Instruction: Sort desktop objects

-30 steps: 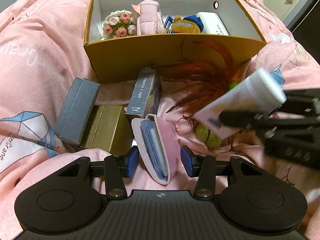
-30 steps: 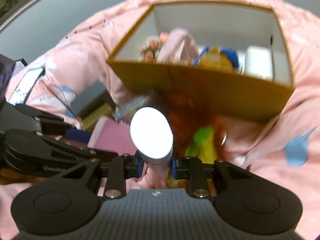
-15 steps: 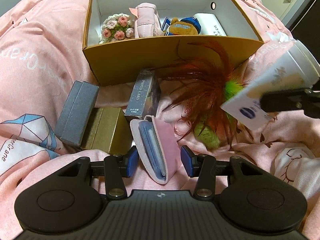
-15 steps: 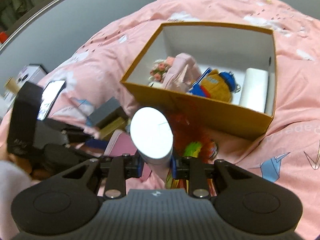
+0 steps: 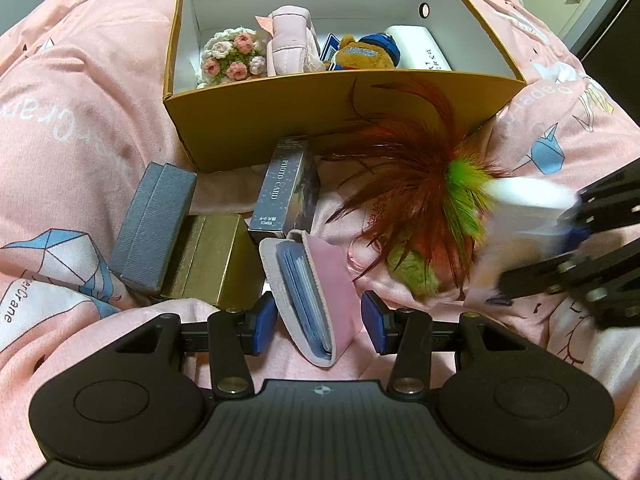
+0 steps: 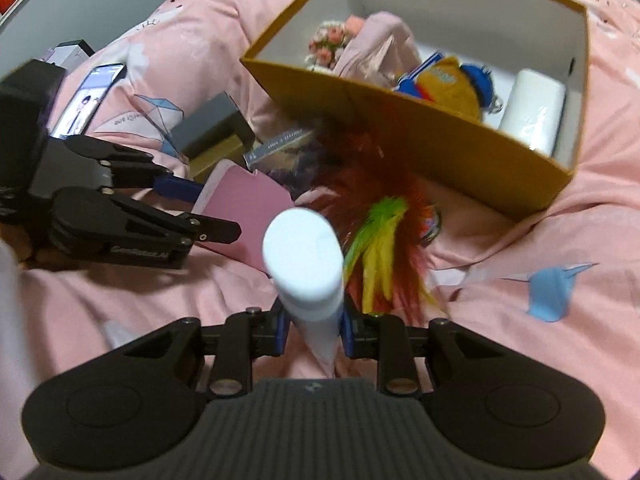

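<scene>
My right gripper [image 6: 312,330] is shut on a white tube [image 6: 306,260], cap toward the camera, above the pink bedding; the tube shows blurred in the left wrist view [image 5: 516,232]. My left gripper [image 5: 318,326] is open, its blue pads either side of a pink card wallet [image 5: 312,296] lying on the bedding; I cannot tell if they touch it. A yellow cardboard box [image 5: 320,108] behind holds a crochet bouquet [image 5: 232,58], a pink pouch [image 5: 290,40], a plush bear [image 5: 362,54] and a white case [image 5: 418,46].
A red and green feather toy [image 5: 424,200] lies in front of the box. A photo card box [image 5: 286,188], a gold box [image 5: 208,258] and a grey box [image 5: 152,224] lie left of the wallet. A phone [image 6: 90,98] lies on the bedding at far left.
My right gripper has swung the tube down and lower over the bedding beside the feather toy. The left gripper has stayed in place around the wallet.
</scene>
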`<move>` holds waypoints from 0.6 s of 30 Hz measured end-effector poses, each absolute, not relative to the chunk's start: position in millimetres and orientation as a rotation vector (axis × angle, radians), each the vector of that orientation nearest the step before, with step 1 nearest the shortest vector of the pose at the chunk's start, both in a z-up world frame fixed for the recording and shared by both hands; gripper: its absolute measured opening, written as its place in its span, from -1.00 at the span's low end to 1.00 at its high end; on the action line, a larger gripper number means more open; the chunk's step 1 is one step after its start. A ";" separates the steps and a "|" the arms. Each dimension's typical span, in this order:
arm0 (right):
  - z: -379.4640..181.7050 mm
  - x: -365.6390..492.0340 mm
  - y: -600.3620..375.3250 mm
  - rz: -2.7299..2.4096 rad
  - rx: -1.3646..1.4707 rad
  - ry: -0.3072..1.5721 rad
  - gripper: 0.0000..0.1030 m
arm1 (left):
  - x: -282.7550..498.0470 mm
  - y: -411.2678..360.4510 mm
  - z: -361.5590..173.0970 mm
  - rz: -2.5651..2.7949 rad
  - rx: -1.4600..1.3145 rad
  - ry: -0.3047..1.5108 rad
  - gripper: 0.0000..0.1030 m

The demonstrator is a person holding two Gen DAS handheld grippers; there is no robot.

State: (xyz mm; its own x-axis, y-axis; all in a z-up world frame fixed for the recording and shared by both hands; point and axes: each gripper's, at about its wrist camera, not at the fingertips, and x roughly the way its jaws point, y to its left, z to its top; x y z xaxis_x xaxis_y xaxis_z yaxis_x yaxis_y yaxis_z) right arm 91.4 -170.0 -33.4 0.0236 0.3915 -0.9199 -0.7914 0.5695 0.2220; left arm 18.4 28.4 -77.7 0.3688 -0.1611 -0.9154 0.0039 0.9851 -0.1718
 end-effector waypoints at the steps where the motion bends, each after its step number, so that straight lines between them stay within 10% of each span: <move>1: -37.8 92.0 -168.3 0.949 -0.398 1.237 -0.47 | 18.5 28.6 -77.8 -0.107 -0.149 1.190 0.04; 18: -77.6 94.2 -172.3 0.840 -0.251 1.259 -0.19 | 19.9 34.3 -83.0 -0.118 -0.186 1.212 0.04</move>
